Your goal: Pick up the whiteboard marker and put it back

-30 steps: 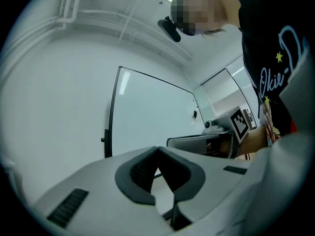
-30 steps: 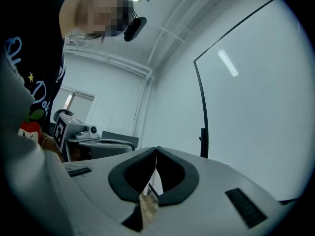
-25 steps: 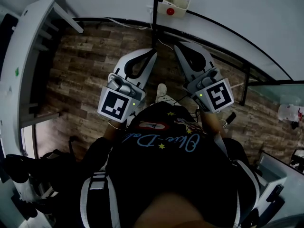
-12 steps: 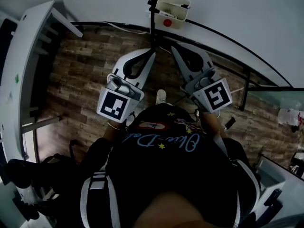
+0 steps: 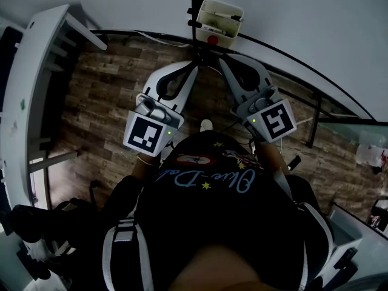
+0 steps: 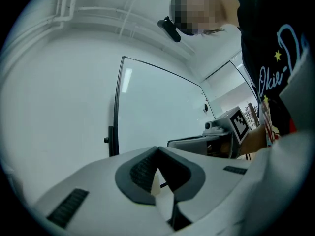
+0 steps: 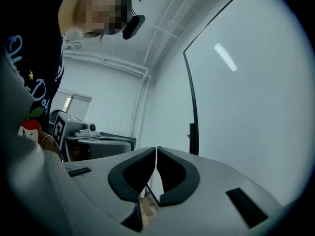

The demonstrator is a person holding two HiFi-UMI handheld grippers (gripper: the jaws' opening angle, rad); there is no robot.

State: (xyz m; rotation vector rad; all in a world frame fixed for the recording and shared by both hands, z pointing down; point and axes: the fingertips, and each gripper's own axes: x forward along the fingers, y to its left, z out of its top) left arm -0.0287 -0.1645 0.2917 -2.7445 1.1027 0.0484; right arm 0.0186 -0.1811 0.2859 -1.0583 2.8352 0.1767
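A small white tray [image 5: 220,17] hangs on the whiteboard [image 5: 303,17] by its black post, with a red round piece [image 5: 212,39] at its lower edge. Whether a marker lies in it I cannot tell. My left gripper [image 5: 195,67] and right gripper [image 5: 220,62] point up side by side just below the tray, both shut and holding nothing. In the left gripper view the jaws [image 6: 157,149] meet in front of the board, and the right gripper [image 6: 227,131] shows beside them. The right gripper view has its jaws [image 7: 156,149] closed tip to tip.
A white shelf unit [image 5: 33,77] stands at the left over the wooden floor [image 5: 103,102]. A glass-topped table [image 5: 357,123] lies at the right. The board's black frame edge [image 7: 191,107] runs upright ahead. The person's dark shirt [image 5: 206,223] fills the lower view.
The tray has come lower in the head view, closer to the gripper tips. Both grippers stay shut and side by side, hardly moved.
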